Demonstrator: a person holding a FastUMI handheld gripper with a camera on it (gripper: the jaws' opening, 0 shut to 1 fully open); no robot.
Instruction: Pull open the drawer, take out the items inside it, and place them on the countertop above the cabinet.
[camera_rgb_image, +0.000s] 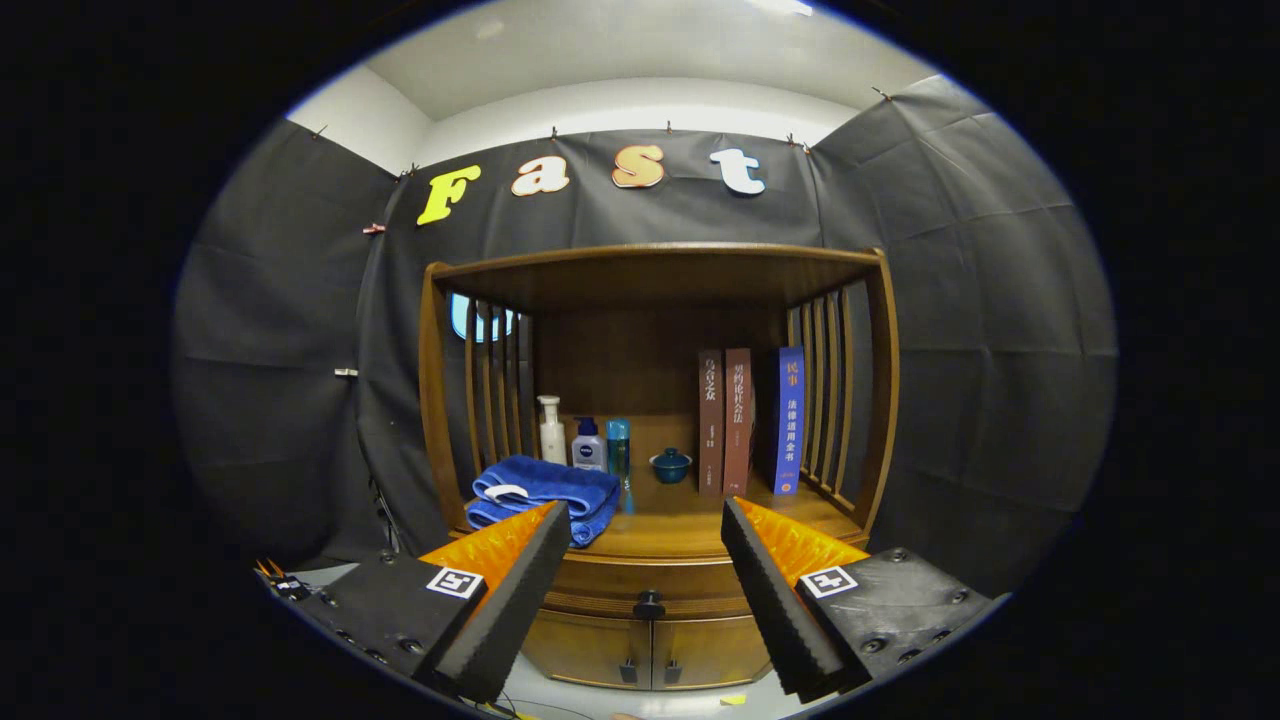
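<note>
Tool spread wide, grasping nothing, facing wooden cabinet. Drawer closed, its dark knob between fingers, just ahead. Blue towel beyond, on table.

The gripper view looks level and straight at the cabinet front from near, fingers spread apart, framing its drawer knob

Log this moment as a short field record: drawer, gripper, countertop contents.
drawer: shut, dark knob between and just beyond the jaws
gripper: jaws open, holding nothing, short of the knob
countertop: folded blue towel, three bottles, small teal lidded pot, three upright books
cabinet doors: closed, below the drawer
</note>
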